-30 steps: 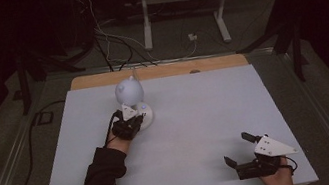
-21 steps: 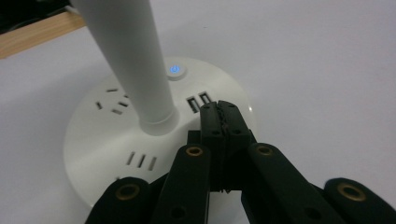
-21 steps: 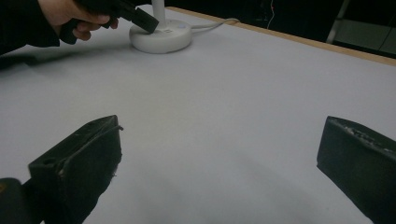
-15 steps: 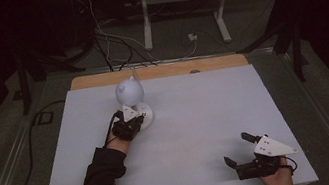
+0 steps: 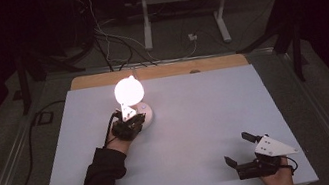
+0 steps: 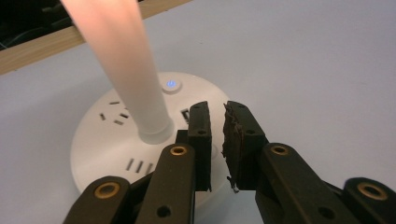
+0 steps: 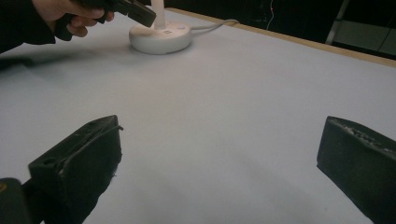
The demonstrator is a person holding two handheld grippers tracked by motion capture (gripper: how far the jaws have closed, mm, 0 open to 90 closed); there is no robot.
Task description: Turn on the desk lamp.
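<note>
White lamp (image 5: pixel 129 91) lit, glowing; left hand-held gripper (image 6: pixel 215 135) clenched over base; right hand-held gripper (image 5: pixel 241 149) released.

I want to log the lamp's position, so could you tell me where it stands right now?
In the high view the lamp stands lit on the table's far left, near the wooden back edge, with the left gripper at its round base.
</note>
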